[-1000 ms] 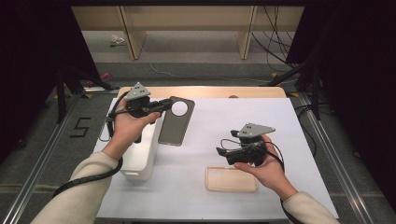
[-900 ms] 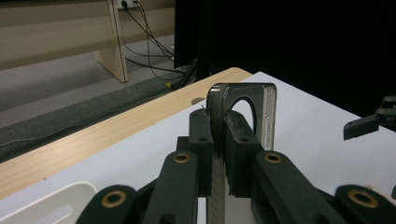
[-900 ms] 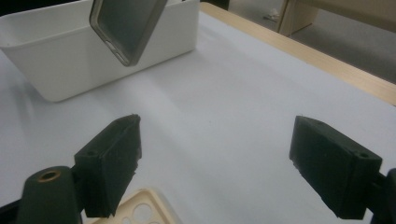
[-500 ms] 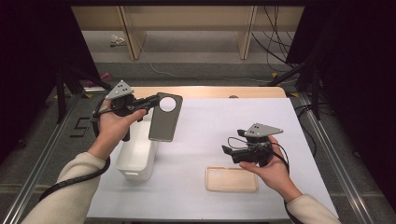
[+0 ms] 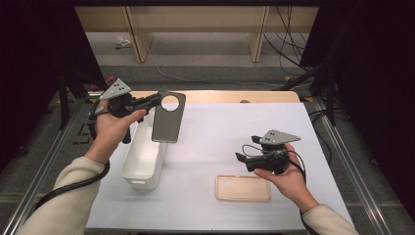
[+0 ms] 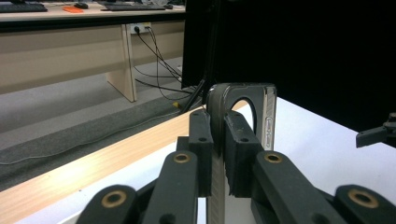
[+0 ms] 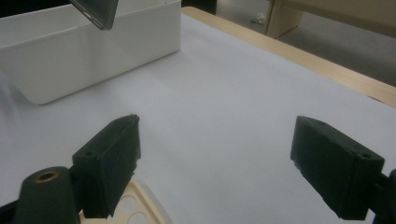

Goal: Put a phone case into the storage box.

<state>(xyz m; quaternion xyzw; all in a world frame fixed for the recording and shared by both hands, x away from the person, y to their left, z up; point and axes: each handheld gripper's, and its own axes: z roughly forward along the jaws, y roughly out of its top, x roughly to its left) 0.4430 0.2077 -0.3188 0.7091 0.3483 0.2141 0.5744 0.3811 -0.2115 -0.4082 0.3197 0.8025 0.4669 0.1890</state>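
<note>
My left gripper (image 5: 155, 100) is shut on the top edge of a dark grey phone case (image 5: 168, 120) with a round camera hole. The case hangs in the air over the right rim of the white bin (image 5: 142, 166). In the left gripper view the pads (image 6: 201, 140) pinch the case (image 6: 266, 107) edge-on. My right gripper (image 5: 241, 157) is held open, with nothing between its fingers, just above a beige phone case (image 5: 243, 188) that lies flat on the white mat. In the right gripper view its fingers (image 7: 112, 154) stand wide apart over the mat, with the beige case (image 7: 140, 205) at the bottom.
The white bin (image 7: 93, 51) stands at the mat's left side, and the dark case's corner (image 7: 95, 10) hangs over it. A wooden table edge (image 5: 220, 96) runs along the far side. Metal rails (image 5: 342, 156) flank the table. Cables lie on the floor (image 5: 235, 73) beyond.
My left hand has carried the dark case leftward and a little up, from over the mat to over the bin's rim. The right hand has hardly moved.
</note>
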